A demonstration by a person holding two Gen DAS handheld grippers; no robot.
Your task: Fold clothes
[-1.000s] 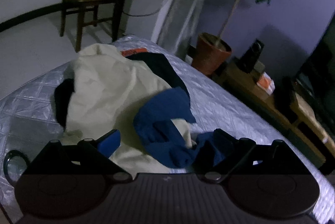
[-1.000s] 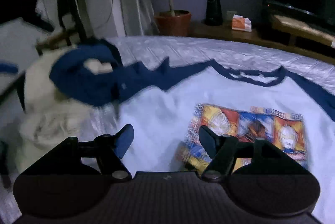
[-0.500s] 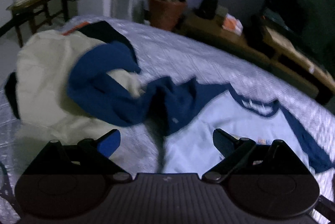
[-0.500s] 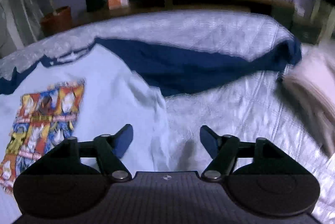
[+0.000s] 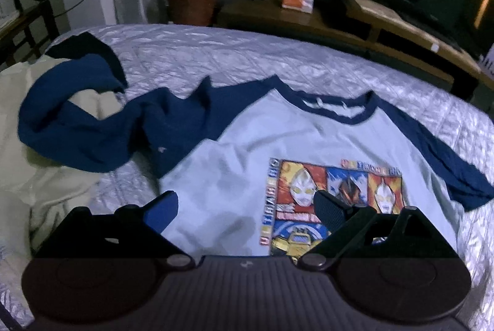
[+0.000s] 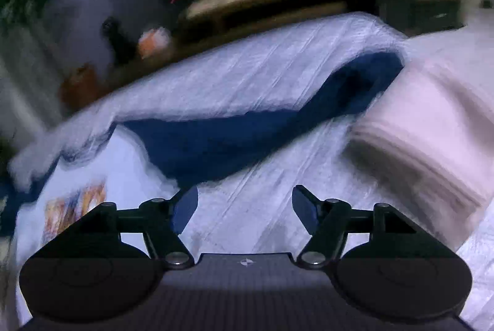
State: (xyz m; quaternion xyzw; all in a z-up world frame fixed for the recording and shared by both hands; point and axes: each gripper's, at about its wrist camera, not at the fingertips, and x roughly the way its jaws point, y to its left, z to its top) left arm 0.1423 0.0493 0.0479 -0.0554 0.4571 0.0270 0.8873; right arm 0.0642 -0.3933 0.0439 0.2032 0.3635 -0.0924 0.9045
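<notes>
Shirt [image 5: 234, 176] spread face up across mid-frame on the bed [image 5: 308, 59], not yet folded; one blue sleeve [image 5: 102, 130] bunched at left over a cream garment [image 5: 37, 176] (unfolded too). Left gripper [image 5: 247, 204] released, empty. Right gripper [image 6: 245, 209] opening, empty. Versus earlier: left view swung from the pile to the shirt's print.

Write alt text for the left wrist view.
A white raglan T-shirt with navy sleeves and a cartoon print lies face up on a quilted bedspread, its left-hand sleeve draped over a cream garment. The open left gripper hovers above it, holding nothing.
</notes>
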